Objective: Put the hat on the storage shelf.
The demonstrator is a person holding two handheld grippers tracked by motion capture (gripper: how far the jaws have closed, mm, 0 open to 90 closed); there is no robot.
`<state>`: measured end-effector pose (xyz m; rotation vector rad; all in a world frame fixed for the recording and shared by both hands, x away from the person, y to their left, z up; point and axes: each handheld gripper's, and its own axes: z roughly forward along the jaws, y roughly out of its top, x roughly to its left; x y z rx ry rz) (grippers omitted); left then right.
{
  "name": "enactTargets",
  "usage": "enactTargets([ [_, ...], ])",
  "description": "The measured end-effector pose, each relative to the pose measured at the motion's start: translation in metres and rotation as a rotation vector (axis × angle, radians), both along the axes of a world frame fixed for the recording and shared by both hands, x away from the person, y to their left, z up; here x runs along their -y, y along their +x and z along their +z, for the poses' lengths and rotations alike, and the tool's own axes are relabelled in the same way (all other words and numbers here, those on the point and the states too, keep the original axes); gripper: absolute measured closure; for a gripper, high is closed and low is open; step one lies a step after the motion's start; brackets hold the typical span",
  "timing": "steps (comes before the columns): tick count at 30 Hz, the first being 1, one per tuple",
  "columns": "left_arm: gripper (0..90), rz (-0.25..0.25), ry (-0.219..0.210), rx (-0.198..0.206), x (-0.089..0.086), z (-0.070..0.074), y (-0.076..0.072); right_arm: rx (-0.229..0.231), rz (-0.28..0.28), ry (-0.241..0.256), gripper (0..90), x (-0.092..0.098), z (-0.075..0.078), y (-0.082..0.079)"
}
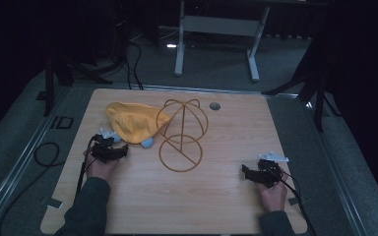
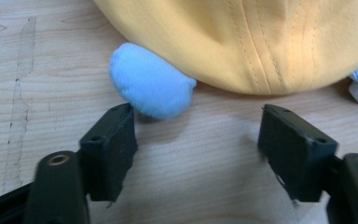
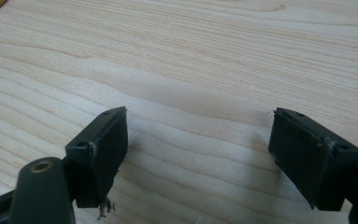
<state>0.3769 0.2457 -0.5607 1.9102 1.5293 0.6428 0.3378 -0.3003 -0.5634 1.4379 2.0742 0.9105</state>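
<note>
On the table: a light wooden table [image 1: 216,196] is carrying a yellow fabric cap [image 1: 130,122], a thin golden wire frame shaped like a dome on a ring base [image 1: 182,135] and a small grey round disc [image 1: 214,105] near the far edge.
Yellow cap location: it is lying at the left-centre of the table, its right edge touching or overlapping the wire frame; which of the two I cannot tell.
Blue pieces: soft light-blue padded lobes [image 2: 151,86] are peeking out from under the cap's near rim, one just beyond the left tool's jaws and another at the right edge of the left gripper view.
Left tool: the left tool [image 1: 109,150] is sitting just short of the cap, jaws spread wide and gripping nothing; one jaw tip is almost touching the blue lobe.
Right tool: the right tool [image 1: 260,172] is resting well apart from everything at the right of the table, jaws wide apart over bare wood, gripping nothing.
Handling judgement: the cap is looking light, limp and stitched, so it will likely be folding and sagging when lifted; pinching the seamed rim or a fold of cloth seems the surest hold.
Wire frame handling: it is looking stiff, light and easy to tip.
Containers: none are present; the frame is standing empty.
</note>
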Motion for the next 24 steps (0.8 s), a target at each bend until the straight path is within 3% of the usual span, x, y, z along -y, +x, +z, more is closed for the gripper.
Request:
enactTargets([
  [4, 40.7, -0.002, 0.002, -0.009, -0.003, 0.002, -0.003, 0.0, 0.002, 0.0, 19.5, 0.0, 0.0, 0.0],
  [10, 45.4, 0.017, -0.003, 0.003, -0.003, 0.001, -0.007, -0.001, 0.007, -0.001, 19.5, 0.001, 0.0, 0.0],
  [13, 50.4, 0.026, 0.001, -0.017, -0.004, 0.004, -0.009, -0.001, 0.018, -0.001, 19.3, 0.001, 0.0, 0.001],
  [17, 63.6, 0.009, 0.008, -0.053, -0.007, 0.008, -0.012, -0.001, 0.022, -0.001, 19.2, 0.002, 0.0, 0.002],
  [24, 68.1, -0.001, 0.004, -0.082, -0.01, 0.012, -0.014, -0.001, 0.022, -0.001, 19.2, 0.002, 0.0, 0.002],
])
